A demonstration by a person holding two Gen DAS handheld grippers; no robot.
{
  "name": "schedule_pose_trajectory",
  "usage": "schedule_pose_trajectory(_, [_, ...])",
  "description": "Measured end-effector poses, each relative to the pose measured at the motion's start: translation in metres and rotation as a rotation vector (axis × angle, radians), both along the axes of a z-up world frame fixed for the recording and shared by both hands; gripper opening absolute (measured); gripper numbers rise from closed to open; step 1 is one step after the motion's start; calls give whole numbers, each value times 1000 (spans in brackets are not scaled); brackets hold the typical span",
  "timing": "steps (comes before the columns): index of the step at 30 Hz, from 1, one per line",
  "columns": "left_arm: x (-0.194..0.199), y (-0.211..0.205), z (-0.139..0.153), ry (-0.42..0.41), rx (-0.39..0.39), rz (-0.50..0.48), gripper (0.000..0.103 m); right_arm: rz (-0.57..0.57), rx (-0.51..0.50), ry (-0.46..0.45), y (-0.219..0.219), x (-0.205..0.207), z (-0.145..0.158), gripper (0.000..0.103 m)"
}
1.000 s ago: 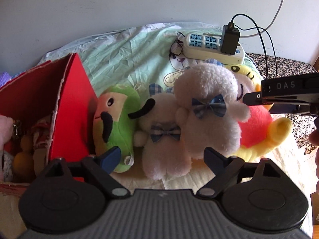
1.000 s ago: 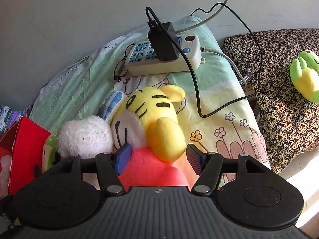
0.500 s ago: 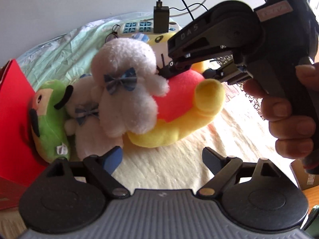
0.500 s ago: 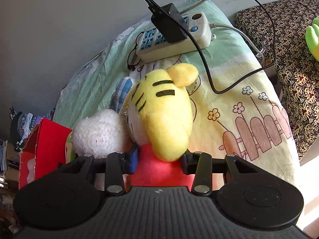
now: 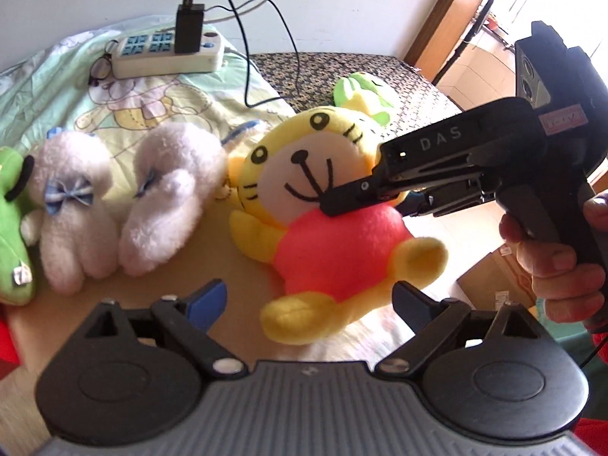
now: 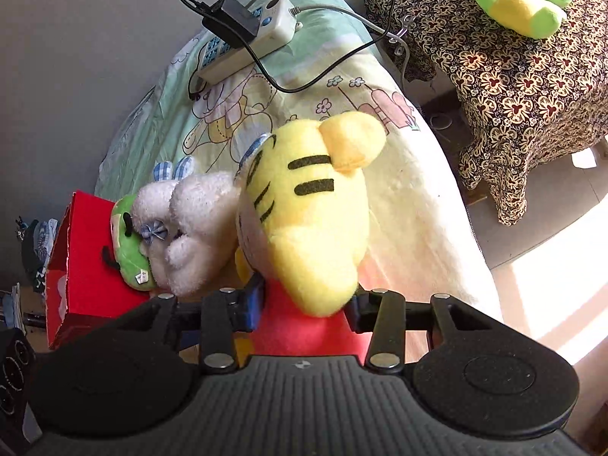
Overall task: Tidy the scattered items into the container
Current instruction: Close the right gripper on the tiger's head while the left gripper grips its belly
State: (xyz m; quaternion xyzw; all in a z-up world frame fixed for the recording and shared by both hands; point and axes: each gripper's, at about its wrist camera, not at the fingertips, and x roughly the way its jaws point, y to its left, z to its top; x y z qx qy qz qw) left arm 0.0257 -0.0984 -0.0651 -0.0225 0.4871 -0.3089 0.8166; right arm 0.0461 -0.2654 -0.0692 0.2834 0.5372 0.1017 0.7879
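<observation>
A white power strip (image 6: 243, 34) lies far back on the cartoon bedsheet (image 6: 410, 197). A black charger (image 6: 231, 24) is plugged into it.

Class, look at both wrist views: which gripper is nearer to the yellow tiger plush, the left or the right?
Right. The right gripper has the yellow tiger plush between its fingers at the red body. The left gripper hangs wide open just short of the plush's feet, not touching.

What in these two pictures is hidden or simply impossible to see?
- Inside of the red cardboard box: right wrist view shows only its outer wall; left wrist view cuts it off.
- Right gripper pads: buried in the yellow tiger plush toy with a red shirt, its jaws easing open.
- Green plush toy with black markings: cut by the left edge, left wrist view.
- Left gripper: opening, empty.
</observation>
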Motion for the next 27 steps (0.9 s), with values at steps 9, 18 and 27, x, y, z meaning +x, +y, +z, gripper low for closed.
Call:
schedule_pose_trajectory(9, [14, -34, -30, 97, 1, -50, 92, -104, 34, -30, -12, -4, -16, 61])
schedule_pose_trajectory(18, [22, -62, -31, 77, 24, -89, 76, -108, 29, -36, -17, -8, -20, 54])
schedule_pose_trajectory(27, [-4, -63, 7, -8, -19, -145, 72, -117, 37, -97, -22, -35, 23, 50])
